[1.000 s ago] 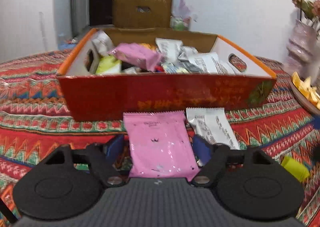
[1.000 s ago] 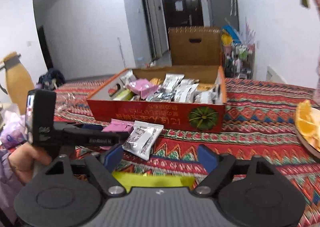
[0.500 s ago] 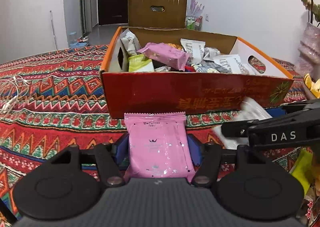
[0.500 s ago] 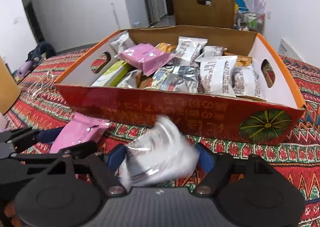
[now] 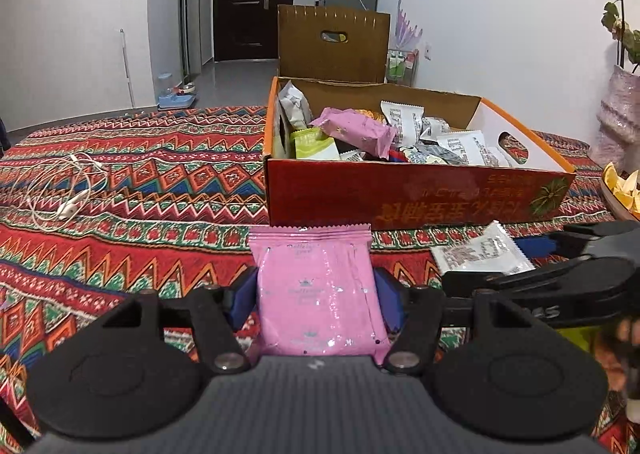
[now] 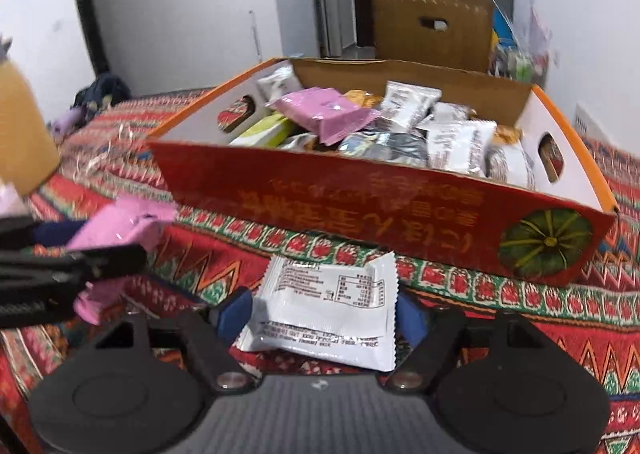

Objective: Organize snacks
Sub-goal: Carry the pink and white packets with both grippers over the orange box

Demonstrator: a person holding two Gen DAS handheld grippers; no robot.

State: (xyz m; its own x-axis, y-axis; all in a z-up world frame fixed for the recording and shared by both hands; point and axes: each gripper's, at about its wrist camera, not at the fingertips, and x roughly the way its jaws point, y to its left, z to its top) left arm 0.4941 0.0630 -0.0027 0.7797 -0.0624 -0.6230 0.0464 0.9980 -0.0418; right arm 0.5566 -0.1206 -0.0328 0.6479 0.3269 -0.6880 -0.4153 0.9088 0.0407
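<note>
The left gripper (image 5: 316,294) holds a pink packet (image 5: 320,294) between its fingers (image 5: 244,296), which press the packet's two side edges. The right gripper (image 6: 324,312) holds a white packet (image 6: 328,314) the same way; its fingers (image 6: 234,312) stand somewhat wider, since this packet is broader. Both packets are off the cloth (image 5: 140,182) covering the counter, just short of the near wall of the box (image 5: 400,194).

The box sits toward the counter's far edge and already holds a loose pile of packets (pink, white, silver and green). Judged from this, the step in hand is the carry over the near wall and the drop onto the pile.

Risks from here:

1. Wall strike. Both packets appear no higher than the near wall's rim. A forward move without lift would likely fold a packet against the wall or push the box back.
2. Slip. Each packet is gripped only at its edges, and the film looks slick and soft. A quick swing could twist it out of the fingers.
3. Collision. In the left wrist view the right gripper lies close alongside. Converging on one spot in the box could knock the two together.
4. Overflow. The pile is high at the left end. A packet released there may slide out over the rim.

An earphone cable (image 5: 60,190) lies near the counter's left edge, well apart.
</note>
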